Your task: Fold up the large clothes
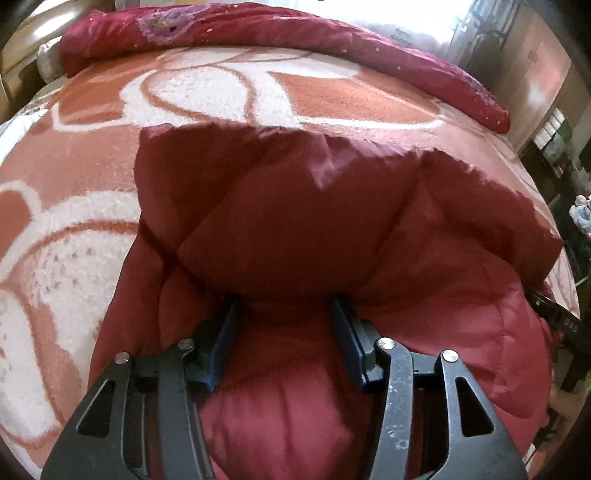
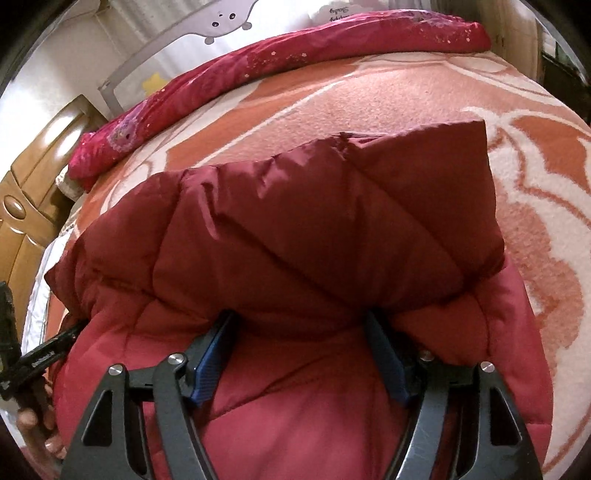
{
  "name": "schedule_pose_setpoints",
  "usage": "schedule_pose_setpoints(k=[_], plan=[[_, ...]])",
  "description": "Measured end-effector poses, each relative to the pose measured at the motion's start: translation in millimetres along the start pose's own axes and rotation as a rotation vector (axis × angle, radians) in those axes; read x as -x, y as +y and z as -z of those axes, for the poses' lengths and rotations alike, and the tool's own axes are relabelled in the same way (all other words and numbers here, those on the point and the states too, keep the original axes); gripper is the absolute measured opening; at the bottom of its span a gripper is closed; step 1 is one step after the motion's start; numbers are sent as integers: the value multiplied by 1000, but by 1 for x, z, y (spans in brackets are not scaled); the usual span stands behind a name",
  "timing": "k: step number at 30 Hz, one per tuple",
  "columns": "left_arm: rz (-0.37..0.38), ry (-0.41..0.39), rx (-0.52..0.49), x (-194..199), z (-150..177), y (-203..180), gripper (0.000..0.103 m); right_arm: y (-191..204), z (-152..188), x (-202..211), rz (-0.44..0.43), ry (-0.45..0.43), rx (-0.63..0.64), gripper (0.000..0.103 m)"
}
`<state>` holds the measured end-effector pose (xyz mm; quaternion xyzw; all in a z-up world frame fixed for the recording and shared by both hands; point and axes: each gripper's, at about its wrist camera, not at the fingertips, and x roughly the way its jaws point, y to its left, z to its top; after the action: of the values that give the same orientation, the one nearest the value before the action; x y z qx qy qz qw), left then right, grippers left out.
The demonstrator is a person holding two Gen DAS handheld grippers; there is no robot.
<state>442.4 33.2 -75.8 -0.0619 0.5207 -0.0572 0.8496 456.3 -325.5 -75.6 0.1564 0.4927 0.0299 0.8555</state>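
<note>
A dark red quilted puffer jacket (image 1: 314, 221) lies on a bed with an orange and white blanket (image 1: 92, 166). Its upper part is folded over toward me into a thick flap (image 2: 314, 221). My left gripper (image 1: 284, 299) has its tips buried under that flap's edge, with the padded fold bunched between its blue pads (image 1: 225, 332). My right gripper (image 2: 299, 314) stands wider. Its pads (image 2: 212, 365) are clear of the cloth, and the flap's edge drapes over its tips. Both sets of tips are hidden.
A rolled crimson quilt (image 1: 258, 33) (image 2: 295, 55) lies along the bed's far side. Beyond it is a grey bed rail (image 2: 122, 70), and a wooden headboard (image 2: 26, 206) stands at the left. The left gripper's body (image 2: 40, 358) and a hand (image 2: 37, 424) show at the jacket's left edge.
</note>
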Motion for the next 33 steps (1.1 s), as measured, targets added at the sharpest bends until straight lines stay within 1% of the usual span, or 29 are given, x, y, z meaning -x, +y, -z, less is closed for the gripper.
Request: schedule_pose_setpoints(k=[3,6,11,14,15,16,18,20,24,26,29,33], plan=[[3,8,2,0,-2,-1,52,-3,1,1,-6,6,1,74],[12,8,7,11,0,-1,52,-3,0,2,-13,7,5,75],[77,-30,37,48,15,8,52,-3,-2,1,-20,11,8,75],[114,-55,43,75,30,16,54,-2,-2,10,-46,4,12,75],[126,-60,44,82,33,19,54,-3,-1,18,-67,3,8,75],[144,-72,43,91,40,24,57,-4,1,24,-82,-3,5,75],[158,-83,45,100,47,29,60,-5,6,44,-115,-33,14,77],[169,-87,49,107,56,36,62,-6,13,59,-122,-58,32,84],[183,-87,65,113,67,46,66,-11,31,87,-134,-79,59,85],[174,-87,67,115,70,50,73,-16,39,97,-135,-84,69,88],[144,-92,70,116,75,57,74,-27,50,111,-128,-93,74,88],[163,-83,100,114,77,71,74,-44,53,124,-129,-114,51,88]])
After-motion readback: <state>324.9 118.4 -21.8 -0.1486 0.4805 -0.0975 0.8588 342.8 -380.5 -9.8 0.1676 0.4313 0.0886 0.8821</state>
